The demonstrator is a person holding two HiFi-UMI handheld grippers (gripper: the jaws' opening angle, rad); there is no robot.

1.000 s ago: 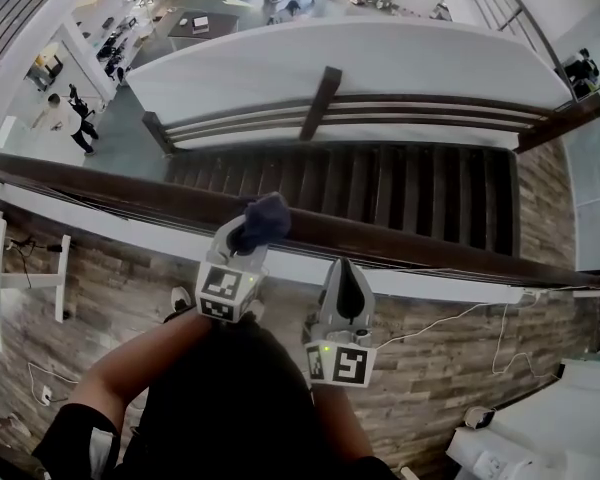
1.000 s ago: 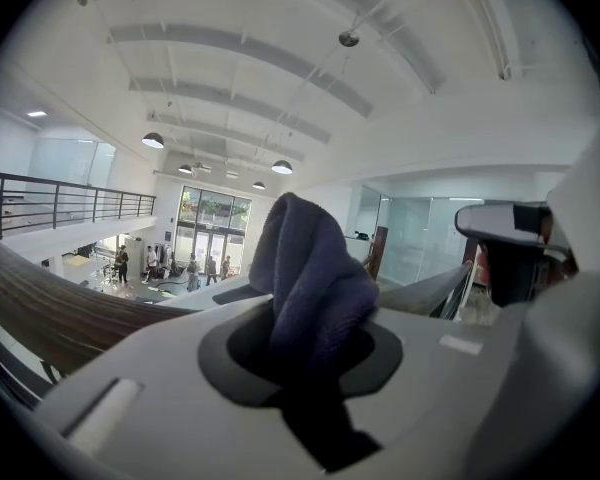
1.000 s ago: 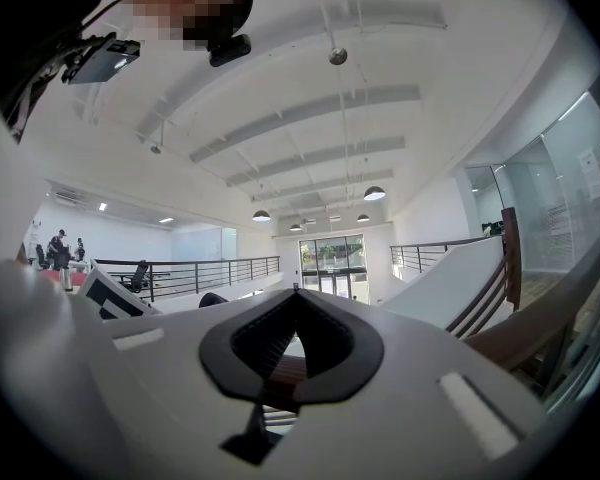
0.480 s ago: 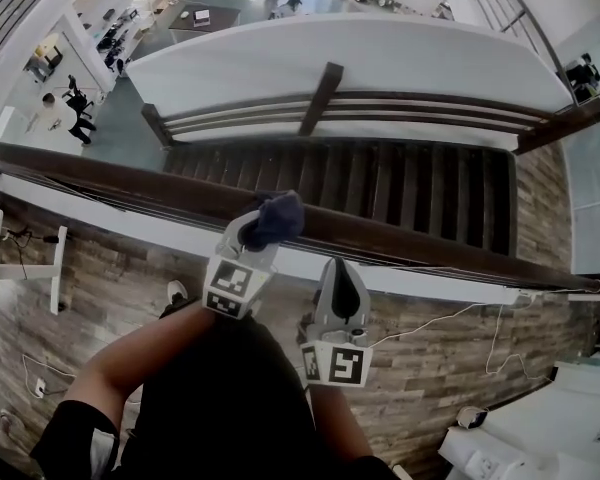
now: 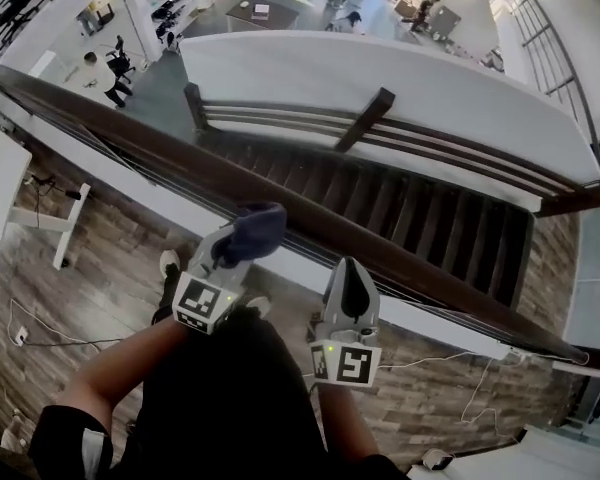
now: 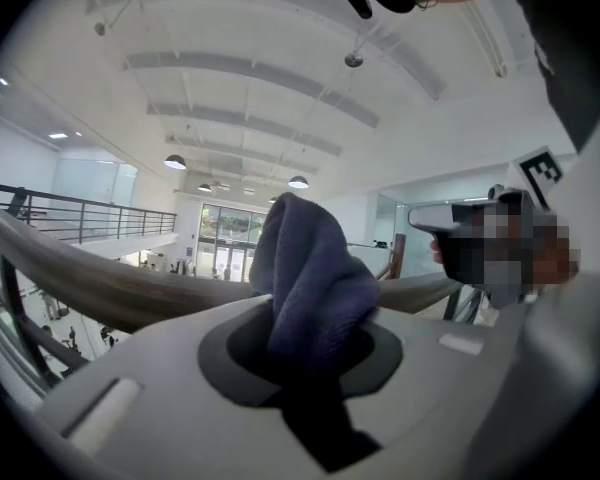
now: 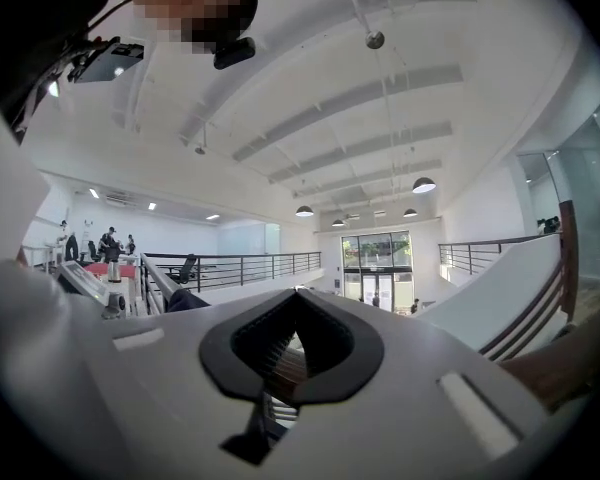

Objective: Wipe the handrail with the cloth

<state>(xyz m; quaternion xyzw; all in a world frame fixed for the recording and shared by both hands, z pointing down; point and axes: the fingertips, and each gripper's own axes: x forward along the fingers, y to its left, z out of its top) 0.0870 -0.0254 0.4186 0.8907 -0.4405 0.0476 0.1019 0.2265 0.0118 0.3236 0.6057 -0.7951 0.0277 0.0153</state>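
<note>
Here, left gripper [image 5: 235, 246] holds cloth [image 5: 256, 227] (blue) against handrail [image 5: 130, 149].

I'm counting two grey hand-held grippers with marker cubes: the left gripper [image 5: 230, 251] at lower centre-left and the right gripper [image 5: 348, 270] at lower centre. One dark blue crumpled cloth [image 5: 252, 230] is sitting at the left one's tip. One long dark brown wooden handrail [image 5: 130, 140] is running from upper left to lower right. One dark staircase [image 5: 400, 203] is showing at centre right, and two dark railing posts [image 5: 368, 118] are standing across the upper centre.
</note>
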